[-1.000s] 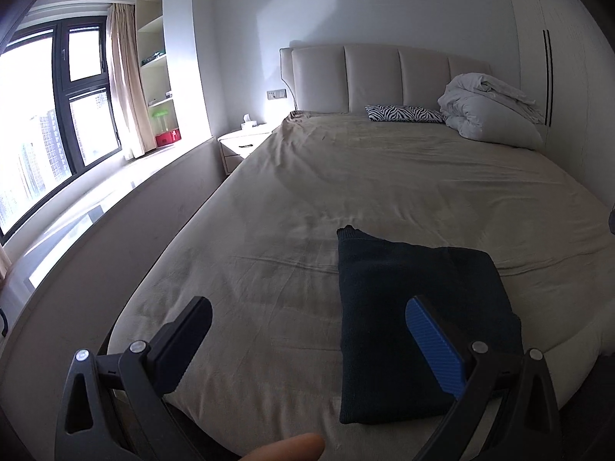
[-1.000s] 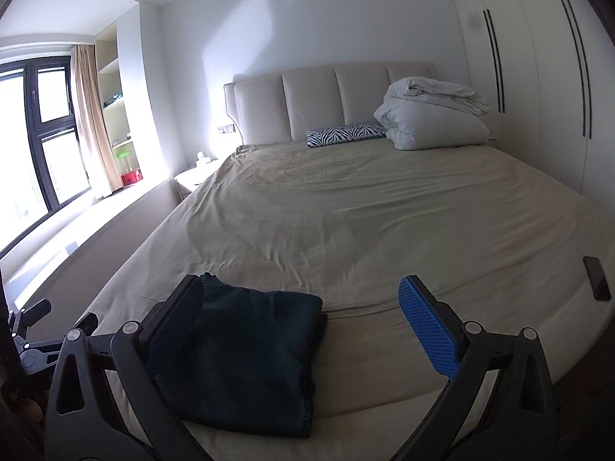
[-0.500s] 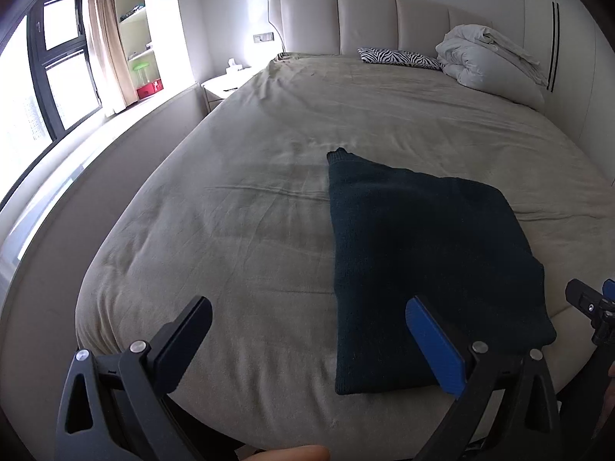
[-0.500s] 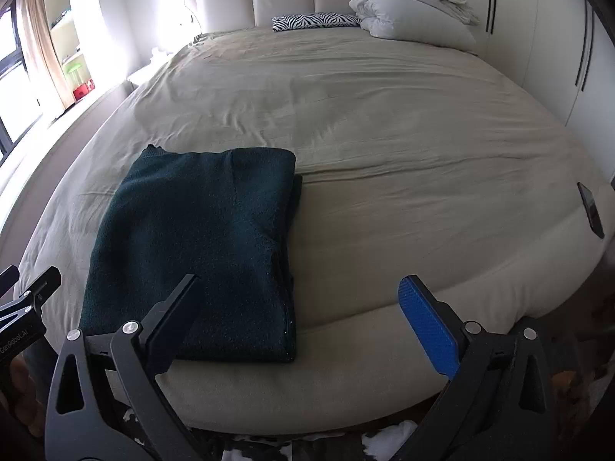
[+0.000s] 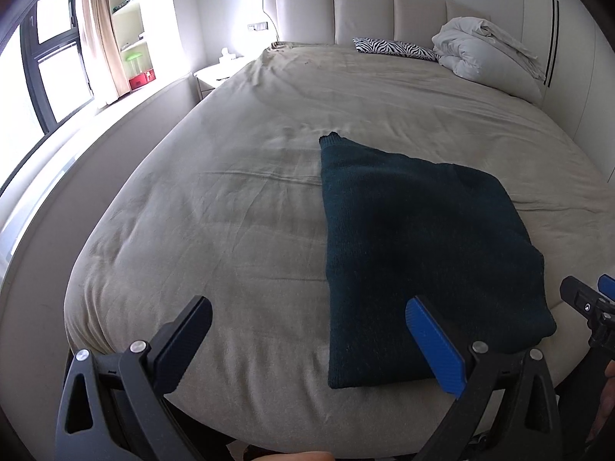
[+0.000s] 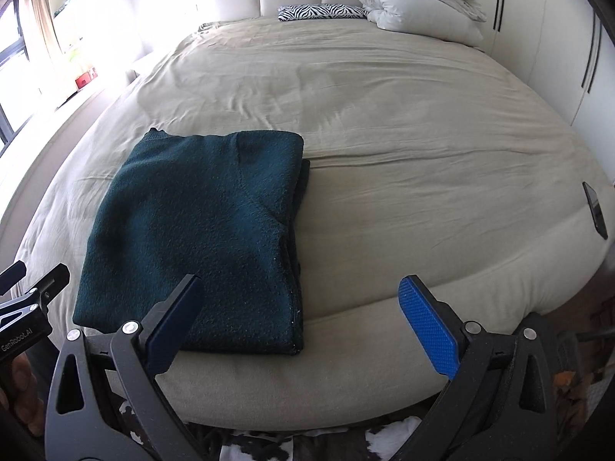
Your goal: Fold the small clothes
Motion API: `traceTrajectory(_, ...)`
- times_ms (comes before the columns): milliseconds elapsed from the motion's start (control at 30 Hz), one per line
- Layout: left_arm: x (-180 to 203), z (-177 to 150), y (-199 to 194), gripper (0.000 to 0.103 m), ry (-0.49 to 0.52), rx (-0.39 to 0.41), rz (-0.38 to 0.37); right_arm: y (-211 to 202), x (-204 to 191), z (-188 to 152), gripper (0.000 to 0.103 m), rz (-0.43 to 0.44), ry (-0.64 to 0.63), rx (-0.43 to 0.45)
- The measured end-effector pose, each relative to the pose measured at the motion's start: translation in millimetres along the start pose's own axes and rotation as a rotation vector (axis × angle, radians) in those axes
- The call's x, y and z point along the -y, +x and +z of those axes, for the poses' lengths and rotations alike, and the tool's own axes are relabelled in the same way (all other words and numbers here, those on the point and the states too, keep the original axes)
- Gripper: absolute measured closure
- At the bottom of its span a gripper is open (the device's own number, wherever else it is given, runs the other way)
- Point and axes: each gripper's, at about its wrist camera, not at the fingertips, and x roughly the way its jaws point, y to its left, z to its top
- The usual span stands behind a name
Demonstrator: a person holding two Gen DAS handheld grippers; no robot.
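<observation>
A: Left gripper (image 5: 305, 332)?
B: Spread wide, nothing between the jaws. Hovering over the near edge of the bed (image 5: 238, 207), touching nothing.

A: Right gripper (image 6: 298, 309)?
B: Also gaping wide, empty. Held above the bed's rounded near rim, apart from the cloth.

A: And the sweater (image 6: 200, 230)?
B: Dark green knit, folded into a flat rectangle, lying on the beige sheet. In the right view, just ahead and to the left, with its near edge partly hidden behind the left finger (image 6: 173, 320). In the left view, ahead and to the right, near corner behind the blue pad (image 5: 434, 349). Folded edge along its right side, layers stacked there. Near edge close to the mattress rim.

A: Anything beside the grippers?
B: Tip of the right gripper peeking in at the far right of the left view; tip of the left one at the far left of the right view, marked "GenRobot.AI". A bit of hand (image 6: 21, 392) under it.

A: Farther out?
B: Bare, lightly wrinkled sheet ahead. A dark phone (image 6: 595, 209) well to the right, at the bed's edge. Far ahead, a zebra pillow (image 6: 321, 11), a bundled white duvet (image 6: 419, 7) to its right, then the padded headboard (image 5: 361, 11). Far left, a nightstand (image 5: 219, 73), curtain (image 5: 96, 34) and window (image 5: 50, 69).
</observation>
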Motion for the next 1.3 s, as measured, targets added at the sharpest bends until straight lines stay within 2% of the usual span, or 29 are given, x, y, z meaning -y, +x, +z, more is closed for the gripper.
traceTrajectory(1300, -1.3, -2.3, 6.3, 0.0, -0.001, -0.017, -0.014, 3.2, -11.2, -6.5, 0.0, 0.014, -0.001, -0.023)
